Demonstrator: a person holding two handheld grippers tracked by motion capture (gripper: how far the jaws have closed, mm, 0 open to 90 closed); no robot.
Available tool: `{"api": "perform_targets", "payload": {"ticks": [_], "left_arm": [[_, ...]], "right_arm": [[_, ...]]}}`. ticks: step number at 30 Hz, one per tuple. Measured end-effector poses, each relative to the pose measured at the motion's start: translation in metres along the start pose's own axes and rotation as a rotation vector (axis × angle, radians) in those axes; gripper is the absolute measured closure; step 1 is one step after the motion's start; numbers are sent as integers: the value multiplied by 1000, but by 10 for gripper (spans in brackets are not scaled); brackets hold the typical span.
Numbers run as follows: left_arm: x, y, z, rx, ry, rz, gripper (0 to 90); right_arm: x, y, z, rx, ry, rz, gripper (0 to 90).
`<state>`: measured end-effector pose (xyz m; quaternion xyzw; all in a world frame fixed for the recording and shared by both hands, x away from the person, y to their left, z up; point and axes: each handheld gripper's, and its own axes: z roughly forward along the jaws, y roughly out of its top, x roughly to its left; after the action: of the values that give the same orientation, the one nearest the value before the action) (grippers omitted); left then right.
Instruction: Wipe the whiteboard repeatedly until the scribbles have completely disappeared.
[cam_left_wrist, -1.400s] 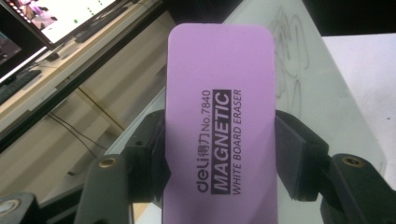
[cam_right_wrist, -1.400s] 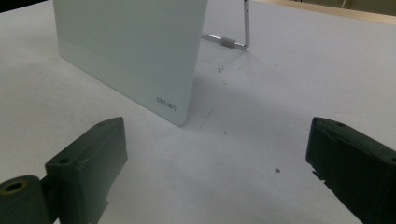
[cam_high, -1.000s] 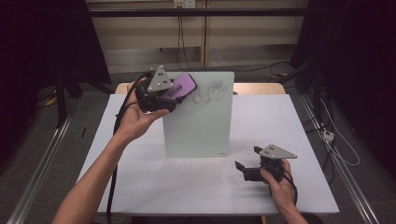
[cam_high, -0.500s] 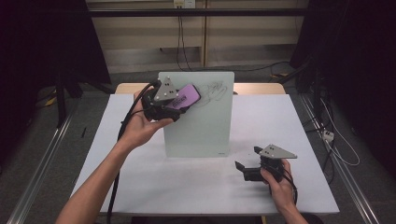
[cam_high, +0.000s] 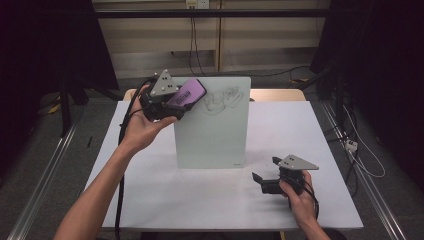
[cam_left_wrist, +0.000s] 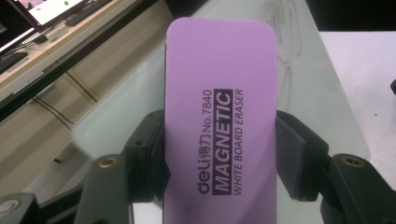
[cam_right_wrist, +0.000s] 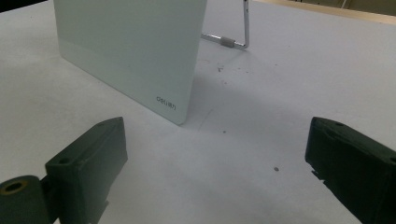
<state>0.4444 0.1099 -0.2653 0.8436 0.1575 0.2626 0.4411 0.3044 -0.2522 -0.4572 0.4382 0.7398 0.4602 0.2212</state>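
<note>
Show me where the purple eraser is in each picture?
High view: the purple eraser is upper left of middle, in the left claw, at the whiteboard's top left corner.
Left gripper view: it fills the middle, squeezed between the two black jaws.
Right gripper view: the eraser is not in it.
Shared landmark: the standing whiteboard, with its scribble near the top.
</note>
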Motion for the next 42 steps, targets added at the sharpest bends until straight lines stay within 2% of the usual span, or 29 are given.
{"api": "perform_targets", "payload": {"ticks": [6, 19, 21, 23, 29, 40, 42], "left_arm": [[-5, -4, 3, 21, -9, 11, 411], [-34, -22, 21, 69, -64, 37, 410], [-37, -25, 22, 89, -74, 50, 410], [-40, -27, 24, 87, -77, 47, 410], [-38, -24, 24, 95, -82, 53, 411], [-27, -3, 21, 51, -55, 42, 411], [-24, -1, 21, 39, -55, 26, 411]], "right_arm": [[1, 0, 1, 4, 3, -5, 55], [1, 0, 0, 4, 2, -4, 55], [1, 0, 0, 4, 1, -3, 55], [1, 0, 0, 2, 1, 0, 55], [1, 0, 0, 4, 2, -4, 55], [1, 0, 0, 2, 2, 0, 55], [1, 0, 0, 3, 2, -2, 55]]}}
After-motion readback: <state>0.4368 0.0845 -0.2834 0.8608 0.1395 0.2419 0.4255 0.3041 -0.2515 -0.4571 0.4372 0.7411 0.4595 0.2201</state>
